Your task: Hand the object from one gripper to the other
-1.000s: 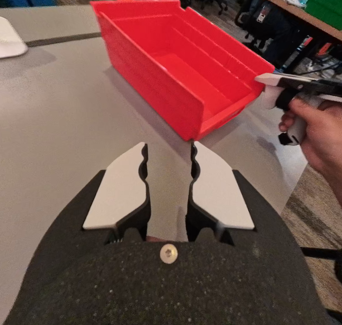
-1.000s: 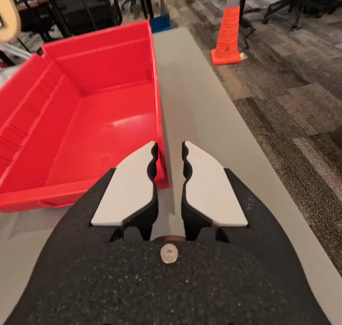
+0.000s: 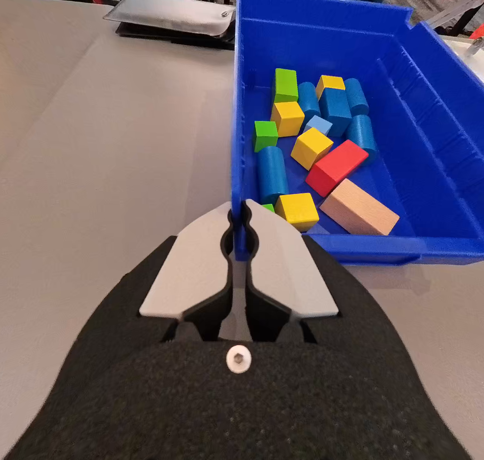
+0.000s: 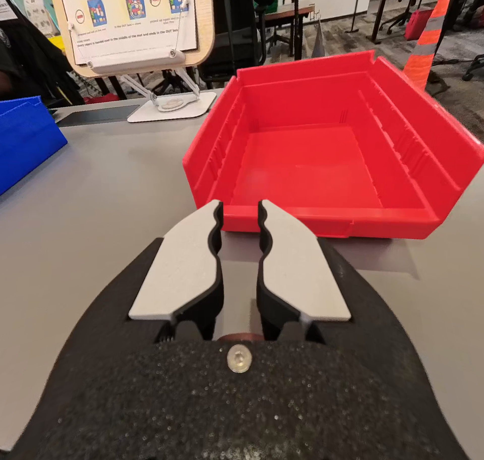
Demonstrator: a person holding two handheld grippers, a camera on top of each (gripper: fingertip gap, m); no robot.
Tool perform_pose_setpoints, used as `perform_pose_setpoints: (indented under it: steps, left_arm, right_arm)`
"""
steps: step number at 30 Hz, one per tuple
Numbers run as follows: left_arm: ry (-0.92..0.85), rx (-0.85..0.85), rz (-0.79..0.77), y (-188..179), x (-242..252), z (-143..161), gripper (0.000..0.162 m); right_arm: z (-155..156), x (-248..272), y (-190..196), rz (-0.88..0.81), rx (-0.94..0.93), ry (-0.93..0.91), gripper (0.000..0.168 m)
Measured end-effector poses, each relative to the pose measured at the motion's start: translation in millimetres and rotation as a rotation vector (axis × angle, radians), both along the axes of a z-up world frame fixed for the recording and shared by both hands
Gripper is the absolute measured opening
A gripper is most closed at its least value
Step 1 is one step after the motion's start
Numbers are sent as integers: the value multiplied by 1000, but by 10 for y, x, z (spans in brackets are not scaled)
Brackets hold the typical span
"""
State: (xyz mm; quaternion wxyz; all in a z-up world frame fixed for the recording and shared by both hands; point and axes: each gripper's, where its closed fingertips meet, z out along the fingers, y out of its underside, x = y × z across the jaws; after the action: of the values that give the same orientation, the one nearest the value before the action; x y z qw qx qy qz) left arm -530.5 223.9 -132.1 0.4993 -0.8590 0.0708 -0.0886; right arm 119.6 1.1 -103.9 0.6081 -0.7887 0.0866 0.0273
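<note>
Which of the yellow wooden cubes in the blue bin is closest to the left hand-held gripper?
The yellow wooden cube in the blue plastic bin's near corner, just beyond the left hand-held gripper; the other yellow cubes lie deeper.

Small green wooden block [image 3: 268,207] mostly hidden behind left gripper's [image 3: 237,206] right fingertip. Blue plastic bin [image 3: 366,248] cut off at right edge; in right wrist view, only its corner [image 4: 26,138] at left edge. Orange traffic cone [image 4: 429,39] clipped by red plastic bin [image 4: 327,219].

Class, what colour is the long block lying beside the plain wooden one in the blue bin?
Red block, left wrist view.
</note>
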Motion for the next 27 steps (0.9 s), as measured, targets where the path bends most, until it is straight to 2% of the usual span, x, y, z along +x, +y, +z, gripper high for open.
perform_pose_setpoints:
  steps: [7, 9, 12, 14, 15, 16, 18, 21, 23, 27]
  left_arm:
    - [-53, -23, 46, -31, -9, 16, 5]
    - [-73, -8, 81, -98, -18, 119, 26]
    - [-66, 37, 159, -353, -15, 352, 39]
    - [-112, 76, 184, -618, 107, 483, 40]
    - [-144, 99, 168, -755, 229, 521, 39]
    - [-156, 114, 150, -882, 353, 519, 39]
    - [-134, 118, 108, -1082, 581, 440, 38]
    - [-114, 104, 20, -1232, 889, 338, 38]
    - [-125, 89, -41, -1267, 1071, 295, 38]
    - [-149, 114, -181, -1370, 1361, 313, 38]
  right_arm:
    - [-69, 4, 51, 39, -43, -51, 29]
    - [-82, -160, 210, 68, -55, -82, 41]
    - [-144, -306, 476, 51, -94, -154, 45]
    - [-237, -316, 636, 24, -146, -163, 43]
    - [-285, -320, 704, 26, -170, -163, 36]
    - [-332, -303, 739, 19, -202, -169, 21]
    - [-321, -317, 755, 26, -203, -180, 7]
    - [-336, -317, 739, 24, -206, -186, 8]
    - [-323, -321, 715, 30, -200, -172, 18]
    - [-95, -346, 399, 58, -117, -177, 24]
